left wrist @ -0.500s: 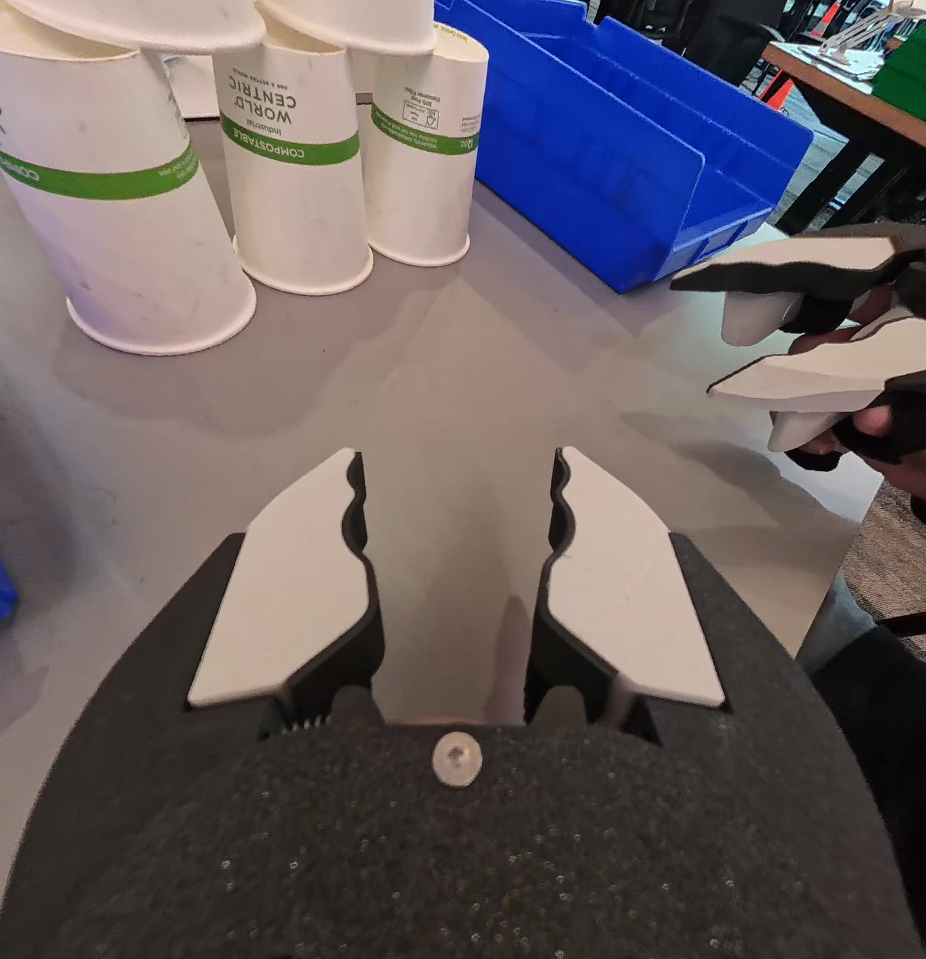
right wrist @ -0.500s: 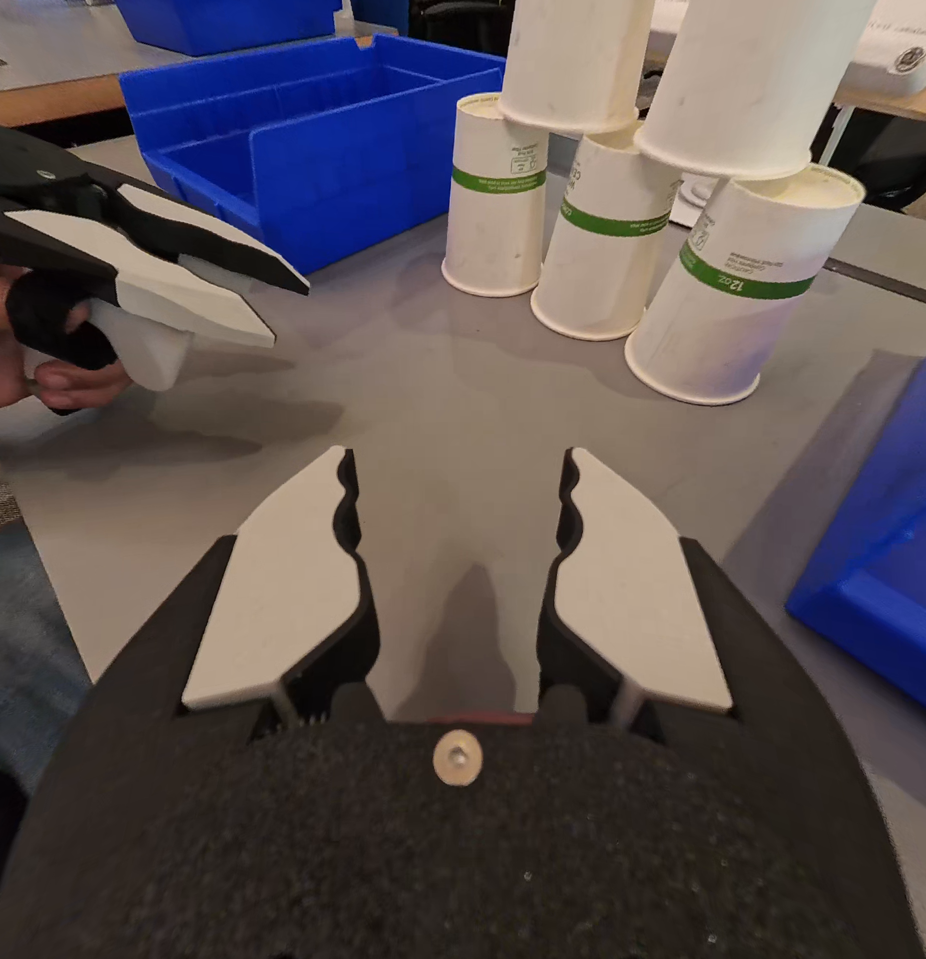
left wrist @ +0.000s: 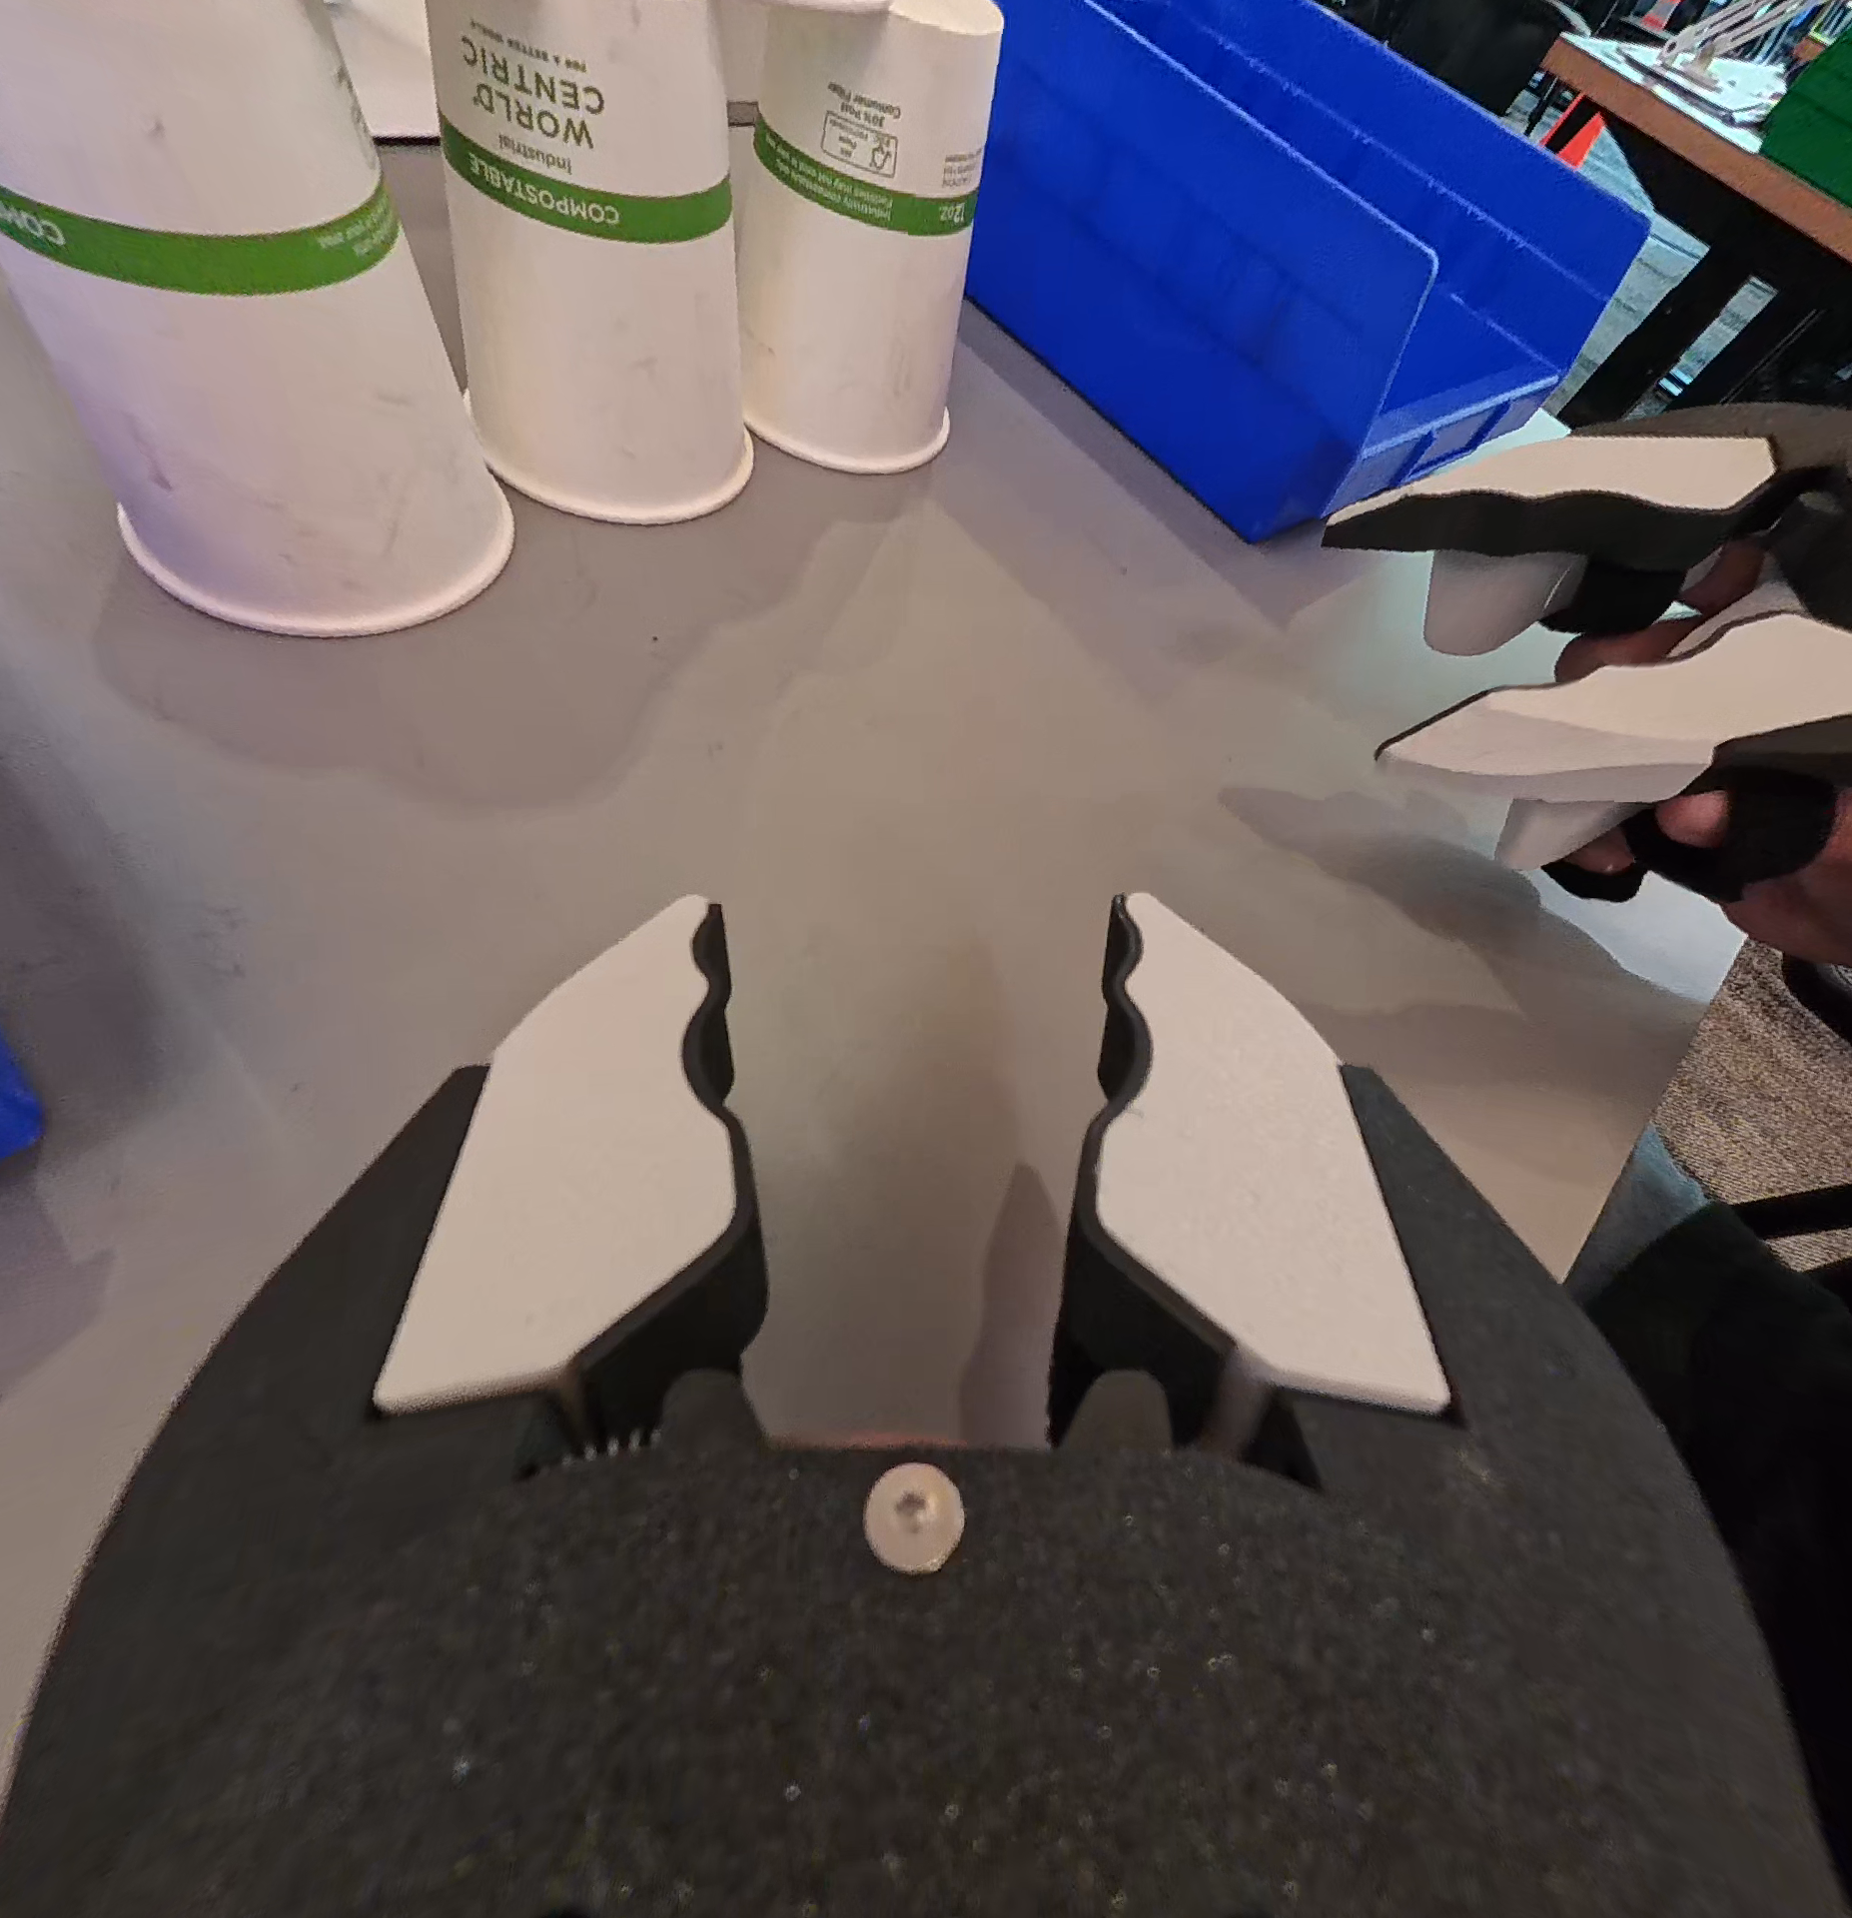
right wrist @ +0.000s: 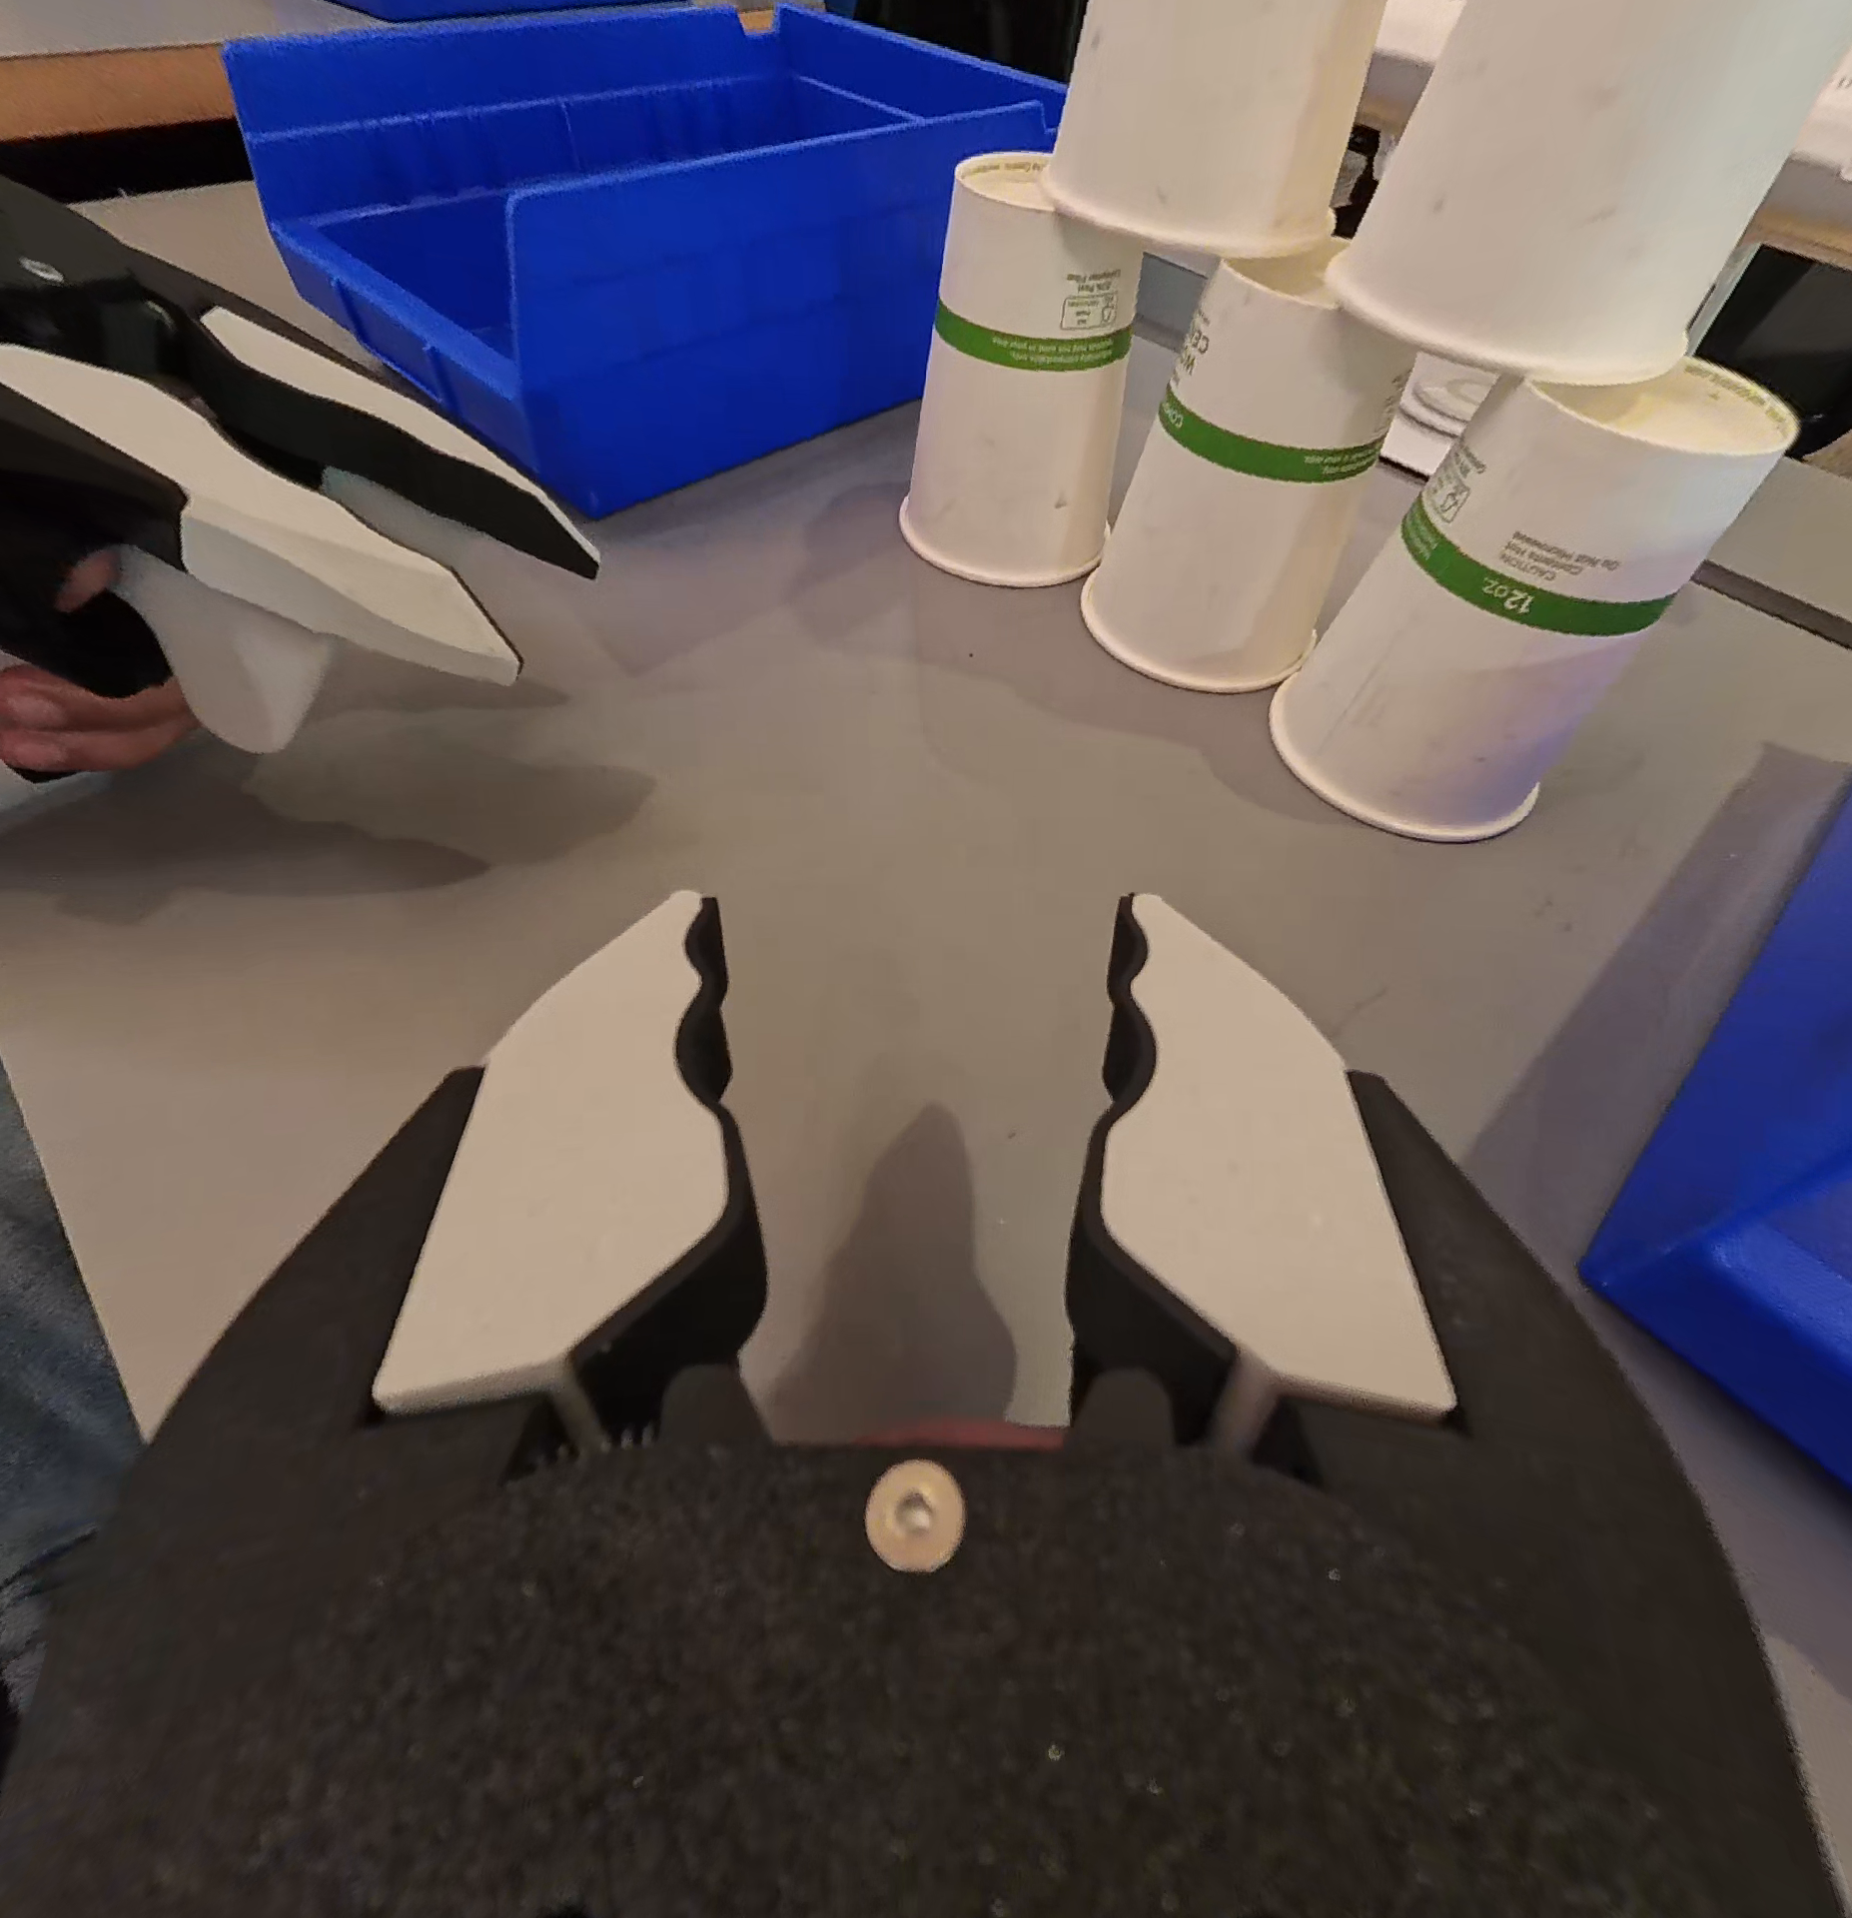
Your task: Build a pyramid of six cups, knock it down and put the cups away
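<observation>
White paper cups with green bands stand upside down in a pyramid on the grey table (left wrist: 901, 727). Three base cups show in the left wrist view: left (left wrist: 247, 343), middle (left wrist: 600, 311), right (left wrist: 849, 270). The right wrist view shows the same base cups (right wrist: 1015, 405) (right wrist: 1223, 519) (right wrist: 1493, 623) with two second-tier cups (right wrist: 1202, 114) (right wrist: 1565, 176) on top; anything higher is cut off. My left gripper (left wrist: 914, 913) is open and empty, short of the cups. My right gripper (right wrist: 914, 913) is open and empty; it also shows in the left wrist view (left wrist: 1358, 644).
A blue divided bin (right wrist: 611, 270) stands beside the cups; it also shows in the left wrist view (left wrist: 1264, 270). Another blue bin (right wrist: 1773, 1173) sits at the right edge of the right wrist view. The left gripper (right wrist: 548, 612) appears there too. The table's edge (left wrist: 1628, 1173) is near.
Both grippers have moved forward toward the cups, which look larger and closer now. The cups have not moved. Both grippers stay open.
</observation>
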`<state>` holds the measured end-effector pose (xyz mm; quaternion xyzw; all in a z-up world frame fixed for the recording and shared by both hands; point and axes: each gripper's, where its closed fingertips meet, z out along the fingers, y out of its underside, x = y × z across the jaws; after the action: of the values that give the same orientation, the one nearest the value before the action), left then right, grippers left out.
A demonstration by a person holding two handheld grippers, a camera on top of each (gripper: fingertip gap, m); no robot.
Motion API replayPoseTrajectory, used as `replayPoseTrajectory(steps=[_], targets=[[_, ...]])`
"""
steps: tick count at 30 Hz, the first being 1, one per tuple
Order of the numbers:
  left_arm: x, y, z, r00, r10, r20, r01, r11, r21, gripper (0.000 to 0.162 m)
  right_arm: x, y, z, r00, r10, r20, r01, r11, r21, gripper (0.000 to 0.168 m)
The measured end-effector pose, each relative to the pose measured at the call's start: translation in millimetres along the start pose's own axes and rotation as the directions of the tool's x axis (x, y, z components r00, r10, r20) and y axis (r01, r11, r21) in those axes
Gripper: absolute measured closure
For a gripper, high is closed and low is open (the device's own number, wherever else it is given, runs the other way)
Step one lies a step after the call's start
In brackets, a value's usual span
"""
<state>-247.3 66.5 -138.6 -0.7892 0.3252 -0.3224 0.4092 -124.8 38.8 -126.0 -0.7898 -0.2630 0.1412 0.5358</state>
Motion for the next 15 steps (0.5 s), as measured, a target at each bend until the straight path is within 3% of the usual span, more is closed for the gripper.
replayPoseTrajectory(steps=[11,12,13,14,15], targets=[[-4,1,0,1.000,-0.020,0.001,0.020,1.000,-0.011,0.094,-3,0,5,0.999,0.019,0.030,-0.019,1.000,-0.002,0.104],[-5,0,-1,1.000,-0.020,0.002,0.020,1.000,-0.009,0.094,-8,-3,8,0.996,0.033,0.080,-0.033,0.999,-0.001,0.116],[-6,-1,-2,1.000,-0.020,0.006,0.020,1.000,-0.006,0.094,-18,-6,11,0.984,0.031,0.174,-0.030,0.999,-0.013,0.148],[-8,-3,-4,1.000,-0.020,0.013,0.020,1.000,0.003,0.094,-34,-7,14,0.952,0.007,0.305,0.006,0.999,-0.043,0.168],[-12,-6,-6,1.000,-0.023,0.021,0.023,1.000,0.013,0.094,-53,-5,16,0.895,-0.005,0.447,0.051,0.995,-0.090,0.168]])
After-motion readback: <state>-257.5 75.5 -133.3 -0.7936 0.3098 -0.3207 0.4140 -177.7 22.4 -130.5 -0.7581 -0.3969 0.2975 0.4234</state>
